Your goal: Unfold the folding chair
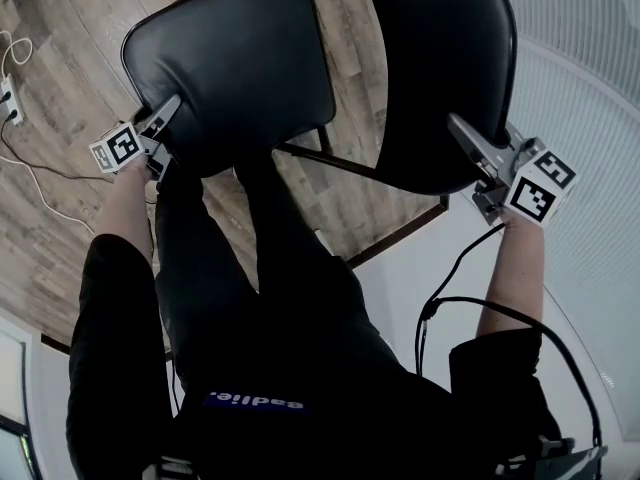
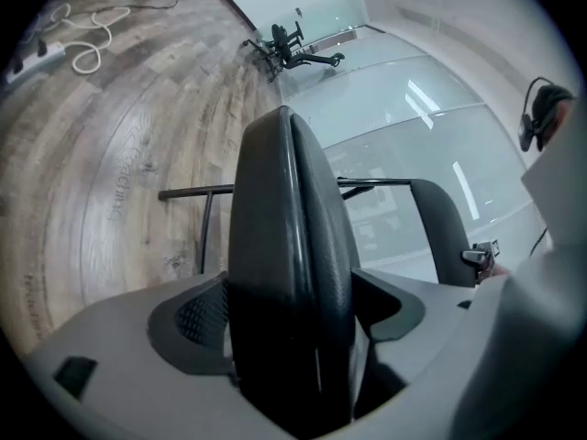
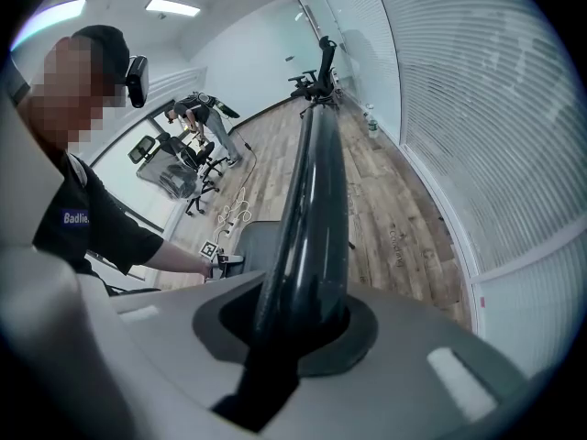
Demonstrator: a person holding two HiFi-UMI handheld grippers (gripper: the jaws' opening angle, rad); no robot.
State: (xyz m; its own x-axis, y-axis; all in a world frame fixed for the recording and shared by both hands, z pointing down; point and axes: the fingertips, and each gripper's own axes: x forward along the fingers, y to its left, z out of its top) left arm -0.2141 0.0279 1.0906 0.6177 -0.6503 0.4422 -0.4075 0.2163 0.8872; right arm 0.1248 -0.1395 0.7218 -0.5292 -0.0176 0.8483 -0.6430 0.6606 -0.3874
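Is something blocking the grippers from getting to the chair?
Nothing visible does. The seat has its edge between the left gripper's wide-open jaws, and the right gripper is clamped on the edge of the backrest.

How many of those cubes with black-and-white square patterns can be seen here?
2. One cube rides on the left tongs by the chair's seat; the other is on the right tongs by the backrest. None seems hidden.
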